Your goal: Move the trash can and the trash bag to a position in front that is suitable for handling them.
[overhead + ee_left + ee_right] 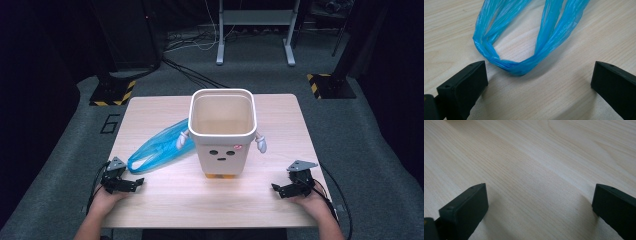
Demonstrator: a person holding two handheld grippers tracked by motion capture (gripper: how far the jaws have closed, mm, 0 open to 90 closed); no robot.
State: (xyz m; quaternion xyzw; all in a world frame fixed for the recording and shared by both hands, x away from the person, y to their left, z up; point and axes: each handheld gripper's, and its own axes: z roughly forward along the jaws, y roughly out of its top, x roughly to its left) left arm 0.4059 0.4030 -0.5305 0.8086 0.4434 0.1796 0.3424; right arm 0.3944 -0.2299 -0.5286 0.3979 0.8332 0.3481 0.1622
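Note:
A cream bin [222,132] with a drawn face, small white arms and orange feet stands upright mid-table. A blue plastic bag [159,146] lies flat to its left, its handle loops [524,50] pointing at my left gripper. My left gripper [131,184] rests on the table's front left, open, with the bag's handles just ahead of its jaws and not between them. At the front right my right gripper [281,190] is open over bare wood, nothing between its fingers [464,210].
The light wooden table [210,200] ends close behind both hands. Beyond its far edge lie grey floor, black cables, yellow-black striped stand bases [112,92] and a white frame's legs [255,30].

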